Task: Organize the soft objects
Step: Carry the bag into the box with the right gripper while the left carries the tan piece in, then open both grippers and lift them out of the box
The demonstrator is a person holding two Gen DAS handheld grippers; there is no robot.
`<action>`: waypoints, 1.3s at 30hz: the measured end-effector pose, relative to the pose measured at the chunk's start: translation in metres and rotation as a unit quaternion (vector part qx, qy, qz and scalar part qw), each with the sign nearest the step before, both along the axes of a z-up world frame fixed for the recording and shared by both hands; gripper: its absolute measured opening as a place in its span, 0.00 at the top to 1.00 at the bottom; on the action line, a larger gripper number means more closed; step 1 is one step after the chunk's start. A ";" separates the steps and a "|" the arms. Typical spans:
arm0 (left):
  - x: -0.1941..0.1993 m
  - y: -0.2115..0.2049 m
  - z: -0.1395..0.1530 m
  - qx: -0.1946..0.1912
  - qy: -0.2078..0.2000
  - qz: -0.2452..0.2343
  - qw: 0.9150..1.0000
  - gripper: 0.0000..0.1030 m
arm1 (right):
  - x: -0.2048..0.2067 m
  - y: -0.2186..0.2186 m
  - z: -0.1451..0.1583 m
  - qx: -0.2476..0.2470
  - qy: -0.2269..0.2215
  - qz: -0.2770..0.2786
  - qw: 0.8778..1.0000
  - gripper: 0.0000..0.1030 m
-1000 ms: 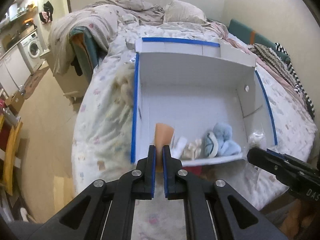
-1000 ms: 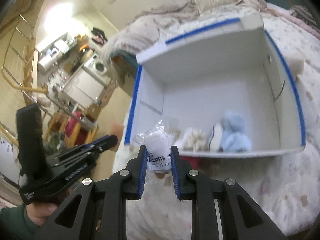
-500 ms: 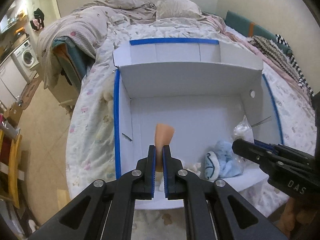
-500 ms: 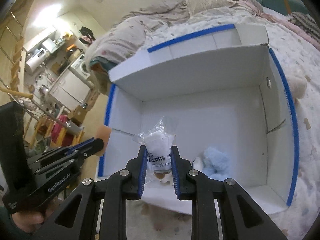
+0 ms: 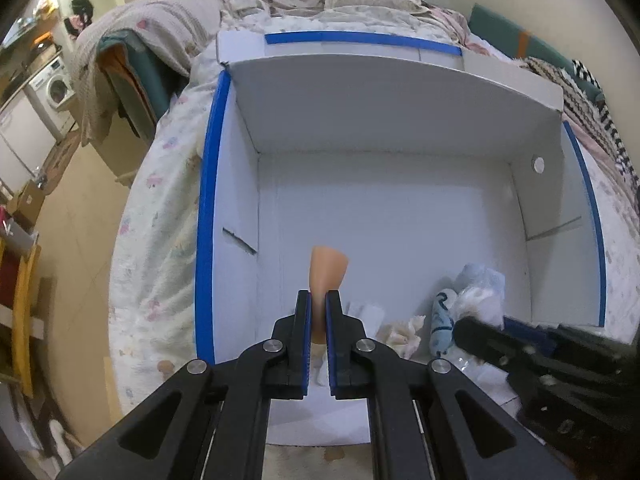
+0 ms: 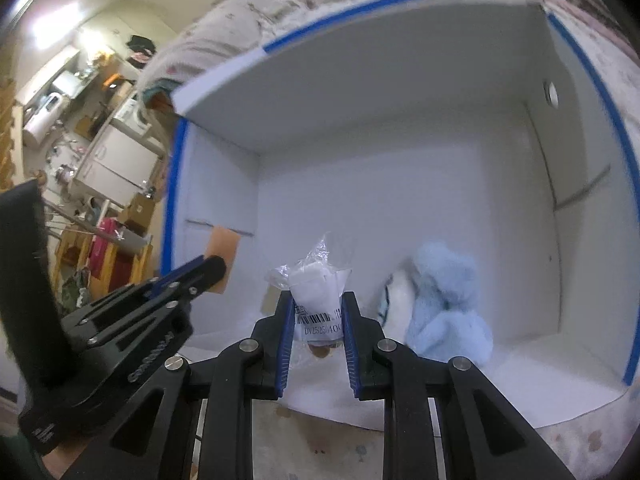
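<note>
A white cardboard box with blue-taped rims lies open on the bed. My left gripper is shut on a thin peach-coloured soft piece and holds it over the box's near left part. My right gripper is shut on a clear plastic bag with a white soft item and a barcode label, over the box's near edge. A light blue plush toy and a cream fluffy piece lie inside the box near the front. The left gripper also shows in the right wrist view.
The box sits on a bed with a flowery sheet and a rumpled duvet. A washing machine and shelves stand at the far left. Striped cloths lie at the right.
Both grippers have moved forward and down toward the box, each holding its item. The box now fills more of both views.
</note>
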State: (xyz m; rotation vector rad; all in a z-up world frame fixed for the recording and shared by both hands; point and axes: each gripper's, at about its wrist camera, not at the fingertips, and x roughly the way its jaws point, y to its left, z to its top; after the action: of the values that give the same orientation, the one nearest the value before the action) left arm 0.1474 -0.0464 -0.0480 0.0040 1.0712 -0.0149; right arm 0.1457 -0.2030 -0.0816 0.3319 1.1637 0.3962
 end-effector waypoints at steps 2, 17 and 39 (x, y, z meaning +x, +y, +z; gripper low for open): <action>-0.001 0.000 -0.001 0.000 -0.003 -0.001 1.000 0.94 | 0.000 0.001 -0.007 -0.010 0.008 0.000 1.000 0.76; -0.002 0.003 -0.013 0.004 0.021 -0.010 1.000 0.94 | 0.004 -0.007 -0.015 -0.009 0.029 -0.017 0.999 0.76; -0.021 0.007 0.021 0.028 -0.033 -0.012 0.999 0.36 | 0.004 -0.025 -0.008 -0.024 -0.001 -0.061 0.998 0.23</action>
State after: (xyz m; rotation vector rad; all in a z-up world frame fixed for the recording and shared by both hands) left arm 0.1262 -0.0394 -0.0267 0.0677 1.0050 -0.0061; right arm 0.1495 -0.2282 -0.0900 0.3590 1.1429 0.2617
